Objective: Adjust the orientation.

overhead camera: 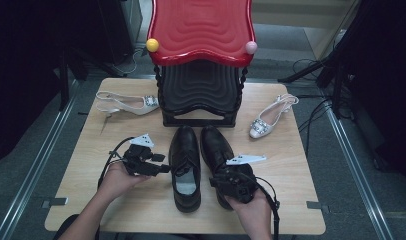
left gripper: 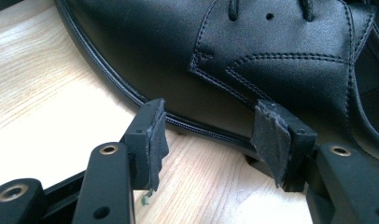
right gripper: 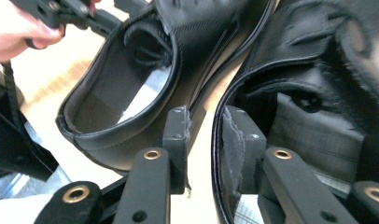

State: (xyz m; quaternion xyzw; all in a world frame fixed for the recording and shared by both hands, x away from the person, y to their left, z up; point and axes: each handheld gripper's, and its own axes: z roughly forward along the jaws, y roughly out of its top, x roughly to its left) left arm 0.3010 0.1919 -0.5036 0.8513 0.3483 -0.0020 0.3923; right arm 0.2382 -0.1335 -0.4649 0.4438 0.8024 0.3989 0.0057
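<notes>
Two black leather lace-up shoes stand side by side mid-table, toes toward the rack: the left shoe (overhead camera: 186,165) (right gripper: 117,107) and the right shoe (overhead camera: 214,145) (right gripper: 318,70). My left gripper (overhead camera: 166,169) (left gripper: 211,140) is open, its pads just off the left shoe's outer side (left gripper: 253,51) near the sole. My right gripper (overhead camera: 217,180) (right gripper: 208,140) straddles the right shoe's heel collar. One jaw is inside the shoe against the wall, and the other is outside with a gap to the leather. The left gripper (right gripper: 71,14) and its hand appear past the left shoe.
A rack with a red wavy top (overhead camera: 201,25) and a black lower shelf stands at the back of the wooden table (overhead camera: 91,200). A white slingback heel (overhead camera: 126,104) lies at its left, and another (overhead camera: 271,117) lies at its right. Cables trail on the floor at the right.
</notes>
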